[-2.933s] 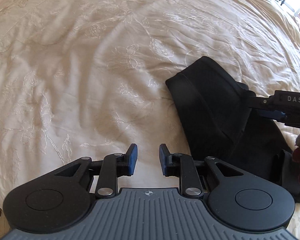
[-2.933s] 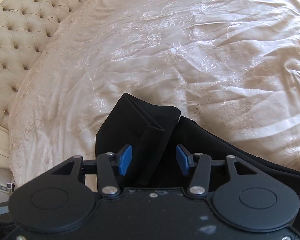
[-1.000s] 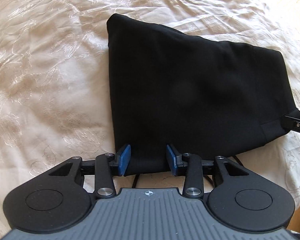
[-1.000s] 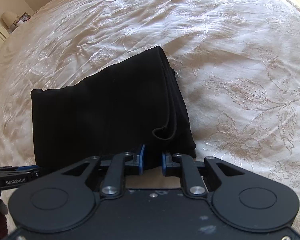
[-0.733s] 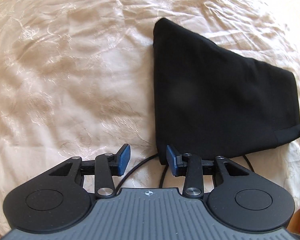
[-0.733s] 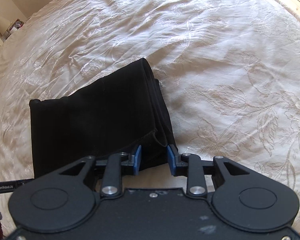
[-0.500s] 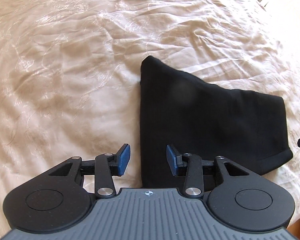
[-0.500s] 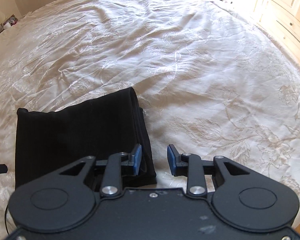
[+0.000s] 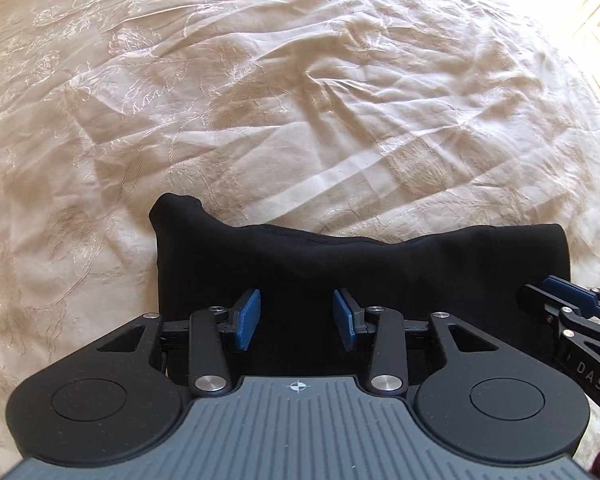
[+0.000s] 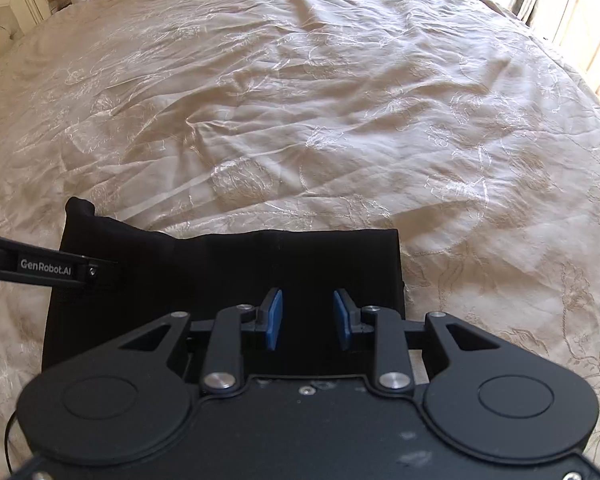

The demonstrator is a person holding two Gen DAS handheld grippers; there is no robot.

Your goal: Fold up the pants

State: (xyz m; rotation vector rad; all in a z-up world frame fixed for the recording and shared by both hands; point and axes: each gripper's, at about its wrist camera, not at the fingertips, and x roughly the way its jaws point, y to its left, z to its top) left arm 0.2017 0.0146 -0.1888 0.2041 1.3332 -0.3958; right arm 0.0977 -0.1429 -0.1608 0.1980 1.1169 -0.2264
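Black pants [image 9: 380, 272] lie folded into a compact block on the cream embroidered bedspread [image 9: 300, 100], now straight ahead of both tools rather than off to one side as half a second ago. The left gripper [image 9: 296, 320] hovers over the near edge, jaws apart. The right gripper [image 10: 307, 319] has shifted over the fabric too, jaws apart, gripping nothing.
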